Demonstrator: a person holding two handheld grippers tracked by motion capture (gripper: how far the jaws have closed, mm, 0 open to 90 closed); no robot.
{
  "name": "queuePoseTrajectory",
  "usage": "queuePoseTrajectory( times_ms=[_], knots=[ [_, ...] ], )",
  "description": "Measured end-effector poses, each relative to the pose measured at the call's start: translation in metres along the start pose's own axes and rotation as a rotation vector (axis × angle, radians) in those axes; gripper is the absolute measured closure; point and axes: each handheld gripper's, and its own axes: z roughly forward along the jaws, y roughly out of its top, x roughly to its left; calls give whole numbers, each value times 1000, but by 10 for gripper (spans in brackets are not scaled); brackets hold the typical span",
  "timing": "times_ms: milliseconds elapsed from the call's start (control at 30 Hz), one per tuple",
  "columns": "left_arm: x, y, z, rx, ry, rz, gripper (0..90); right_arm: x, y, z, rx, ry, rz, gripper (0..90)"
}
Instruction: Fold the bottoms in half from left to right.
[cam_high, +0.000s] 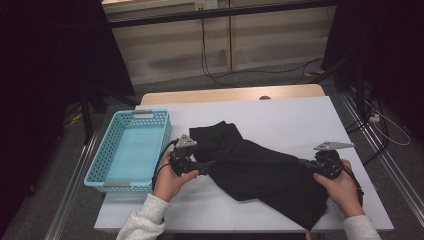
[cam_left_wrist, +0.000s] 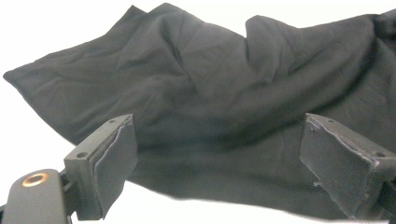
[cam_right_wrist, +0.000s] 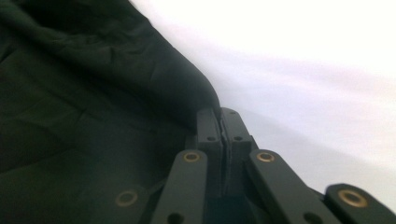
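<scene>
A crumpled black cloth (cam_high: 260, 172) lies across the middle of the white table (cam_high: 300, 117). My left gripper (cam_high: 209, 165) is at the cloth's left edge, held by a hand in a light sleeve. In the left gripper view its jaws (cam_left_wrist: 217, 128) stand wide open, with the black cloth (cam_left_wrist: 210, 84) spread just beyond and between them. My right gripper (cam_high: 303, 162) is at the cloth's right side. In the right gripper view its jaws (cam_right_wrist: 219, 115) are shut, pinching a raised fold at the edge of the black cloth (cam_right_wrist: 93, 93).
A light blue perforated basket (cam_high: 96, 170) stands at the table's left edge, holding nothing. White tabletop stretches behind the cloth and to its right. Beyond the table are a grey floor, cables (cam_high: 210, 70) and dark stands.
</scene>
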Motion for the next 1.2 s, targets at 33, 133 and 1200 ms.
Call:
queuePoseTrajectory(
  times_ms=[33, 133, 1200],
  knots=[
    [0, 0, 1, 1, 1, 2, 117, -5, 0, 1, 0, -17, 0, 880],
    [1, -2, 2, 12, 1, 3, 117, -11, 0, 1, -14, -21, 3, 770],
    [-3, 1, 9, -2, -57, -10, 119, 27, -34, -33, -5, -86, -63, 603]
  ],
)
